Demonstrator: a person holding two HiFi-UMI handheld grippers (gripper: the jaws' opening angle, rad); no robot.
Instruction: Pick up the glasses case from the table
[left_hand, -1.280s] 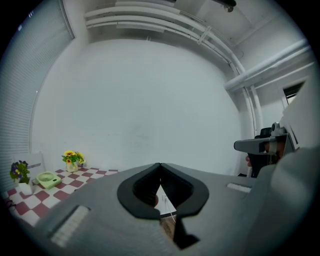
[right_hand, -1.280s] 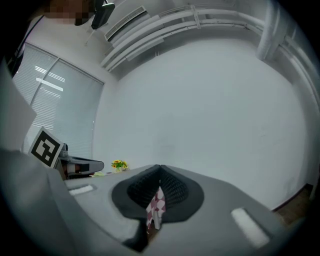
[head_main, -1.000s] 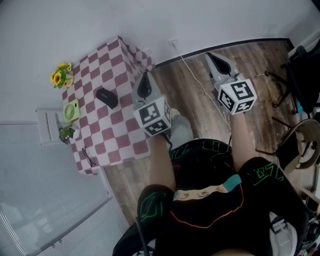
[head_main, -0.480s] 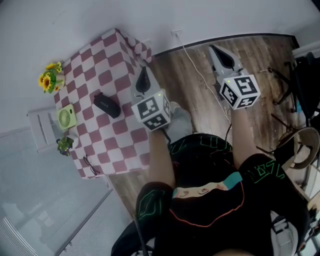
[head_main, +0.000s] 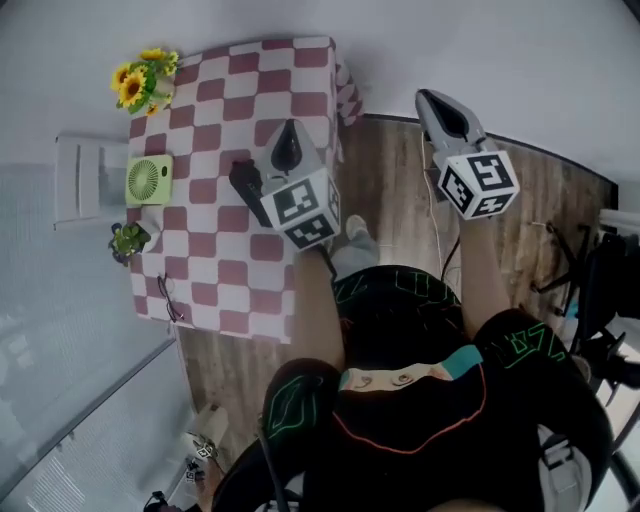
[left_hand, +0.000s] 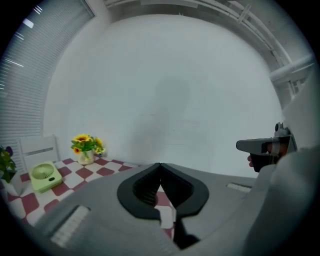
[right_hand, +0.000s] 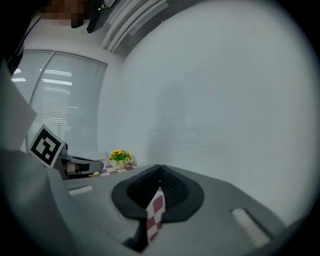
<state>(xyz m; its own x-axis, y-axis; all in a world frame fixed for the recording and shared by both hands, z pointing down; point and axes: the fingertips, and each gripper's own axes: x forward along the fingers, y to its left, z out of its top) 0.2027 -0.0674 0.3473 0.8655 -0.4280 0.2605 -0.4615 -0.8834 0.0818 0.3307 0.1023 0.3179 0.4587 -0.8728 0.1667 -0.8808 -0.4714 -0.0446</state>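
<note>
Partly, left gripper (head_main: 288, 137) hides glasses case (head_main: 243, 180) near fan (head_main: 149, 181).

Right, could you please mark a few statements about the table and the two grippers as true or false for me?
1. The glasses case lies on the checked table. True.
2. The right gripper holds the glasses case. False: it is shut on nothing, off to the side of the table.
3. A green fan stands on the table between the sunflowers and a small plant. True.
4. The left gripper is wide open. False: it is shut and empty, above the table beside the case.
</note>
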